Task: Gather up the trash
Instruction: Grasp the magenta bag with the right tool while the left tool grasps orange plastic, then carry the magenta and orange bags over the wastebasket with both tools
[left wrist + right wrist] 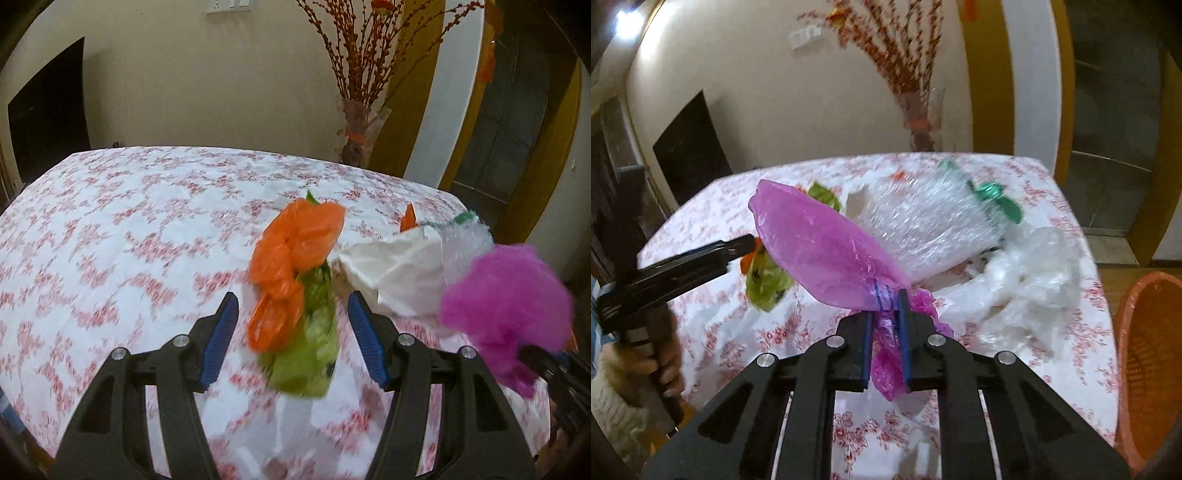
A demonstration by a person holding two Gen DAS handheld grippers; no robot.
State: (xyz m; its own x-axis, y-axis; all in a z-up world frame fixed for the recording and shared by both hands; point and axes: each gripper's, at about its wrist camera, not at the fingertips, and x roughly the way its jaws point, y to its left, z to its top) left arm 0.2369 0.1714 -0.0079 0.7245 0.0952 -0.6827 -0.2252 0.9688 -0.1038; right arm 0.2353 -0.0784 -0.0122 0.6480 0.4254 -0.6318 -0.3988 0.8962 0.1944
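Observation:
My left gripper (290,306) is open, its blue pads on either side of an orange plastic bag (295,243) and a green plastic bag (310,354) lying on the table. My right gripper (886,299) is shut on a purple plastic bag (820,251) and holds it above the table; the bag also shows in the left wrist view (506,306). White crumpled paper (395,269), clear plastic wrap (934,225) with green bits (997,199) and white plastic bags (1027,284) lie on the table. The left gripper (738,245) shows beside the green bag (764,284).
The table has a white cloth with red flowers (110,258). An orange basket (1148,354) stands at the table's right side. A vase of dried red branches (358,129) stands behind the table. A dark screen (48,110) hangs on the back wall.

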